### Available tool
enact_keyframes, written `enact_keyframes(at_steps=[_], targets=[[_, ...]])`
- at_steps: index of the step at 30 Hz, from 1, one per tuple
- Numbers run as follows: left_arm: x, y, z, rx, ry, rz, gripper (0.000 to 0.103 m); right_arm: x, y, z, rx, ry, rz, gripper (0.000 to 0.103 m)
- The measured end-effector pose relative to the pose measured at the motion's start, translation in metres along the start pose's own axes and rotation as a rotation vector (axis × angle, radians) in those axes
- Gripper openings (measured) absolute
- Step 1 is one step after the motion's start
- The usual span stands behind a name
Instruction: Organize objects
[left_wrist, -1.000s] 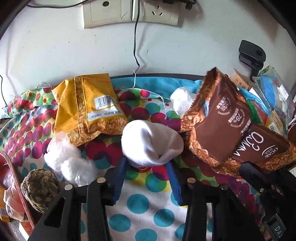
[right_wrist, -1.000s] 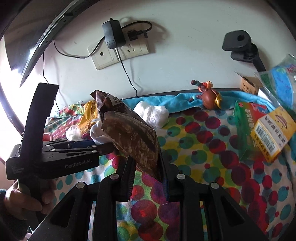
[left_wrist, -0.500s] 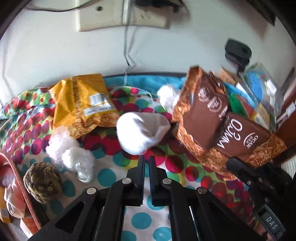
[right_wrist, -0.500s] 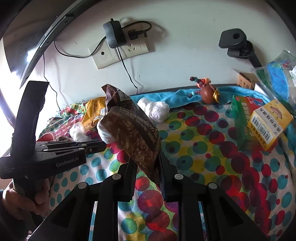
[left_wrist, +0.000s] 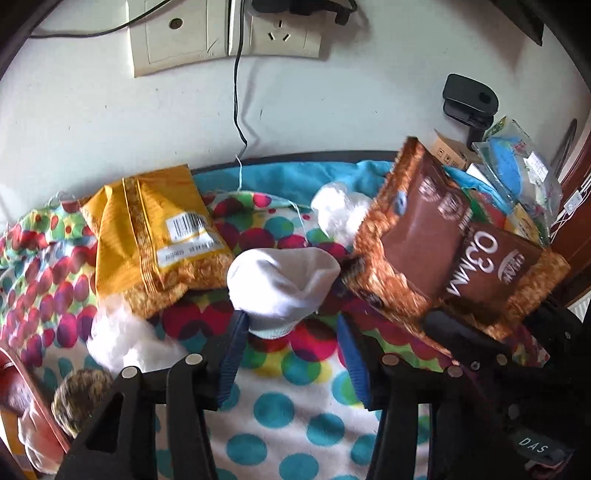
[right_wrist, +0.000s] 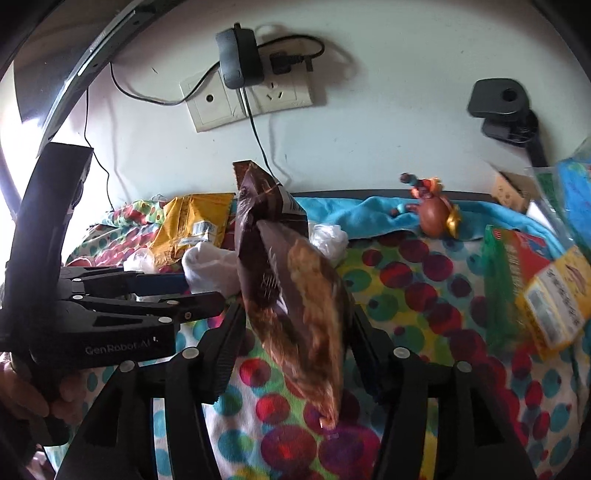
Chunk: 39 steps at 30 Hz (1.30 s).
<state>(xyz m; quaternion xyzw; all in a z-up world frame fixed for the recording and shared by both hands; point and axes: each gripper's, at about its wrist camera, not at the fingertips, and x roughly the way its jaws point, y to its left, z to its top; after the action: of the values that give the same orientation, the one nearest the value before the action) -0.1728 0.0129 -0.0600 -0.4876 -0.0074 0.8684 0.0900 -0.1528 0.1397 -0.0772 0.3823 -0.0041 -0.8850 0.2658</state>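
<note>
Right wrist view: right gripper (right_wrist: 295, 332) jaws opening, brown foil snack bag (right_wrist: 291, 288) standing on edge between the black fingers (right_wrist: 229, 339), blurred; pads look just off its sides, no clear press. Bag tilts up and away from the jaws, top corner toward the white wall. Left of it, left gripper (right_wrist: 199, 291) held by a person's hand (right_wrist: 33, 391), pointing at a rolled white sock (right_wrist: 210, 271) that sits just beside the bag. Left wrist view: left gripper (left_wrist: 291, 350) jaws opening, blue-padded fingers (left_wrist: 232, 350) set wide, the sock's (left_wrist: 282, 288) near end between the tips, pads apart from it. Sock lies on polka-dot fleece blanket (left_wrist: 280, 402). Brown bag (left_wrist: 454, 247) to the sock's right, raised over the blanket. Behind-left of the sock, yellow foil snack bag (left_wrist: 155, 236) lying flat, barcode up. White plastic wad (left_wrist: 340, 214) behind the sock, another (left_wrist: 122, 339) near left. Farther right in right wrist view: small red-brown toy figure (right_wrist: 434, 210) on blue cloth, green-and-red carton (right_wrist: 513, 273), yellow box (right_wrist: 557, 299) against it. Wall sockets (right_wrist: 251, 99) with black charger (right_wrist: 238, 59) above.
</note>
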Motion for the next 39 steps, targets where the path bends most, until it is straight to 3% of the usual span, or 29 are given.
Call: enact_keyframes(at_steps=[2, 9, 17, 24, 33, 39], targets=[[0.003, 0.000, 0.003, 0.009, -0.007, 0.010, 0.056, 0.003, -0.002, 0.001, 0.012, -0.006, 0.014, 0.056], [0.016, 0.004, 0.014, 0.003, -0.019, 0.035, 0.058, -0.007, -0.010, -0.006, 0.054, -0.034, 0.030, 0.038], [0.026, 0.000, 0.027, -0.030, -0.026, 0.055, 0.061, -0.029, -0.020, -0.021, 0.095, -0.057, 0.014, 0.027], [0.045, -0.008, 0.040, -0.016, -0.010, 0.103, 0.063, -0.031, -0.018, -0.024, 0.078, -0.063, -0.009, 0.027], [0.061, -0.002, 0.061, -0.064, -0.019, 0.090, 0.064, -0.029, -0.020, -0.023, 0.106, -0.065, 0.003, 0.027], [0.058, -0.003, 0.057, -0.060, -0.013, 0.091, 0.058, -0.029, -0.015, -0.023, 0.101, -0.063, -0.002, 0.028]])
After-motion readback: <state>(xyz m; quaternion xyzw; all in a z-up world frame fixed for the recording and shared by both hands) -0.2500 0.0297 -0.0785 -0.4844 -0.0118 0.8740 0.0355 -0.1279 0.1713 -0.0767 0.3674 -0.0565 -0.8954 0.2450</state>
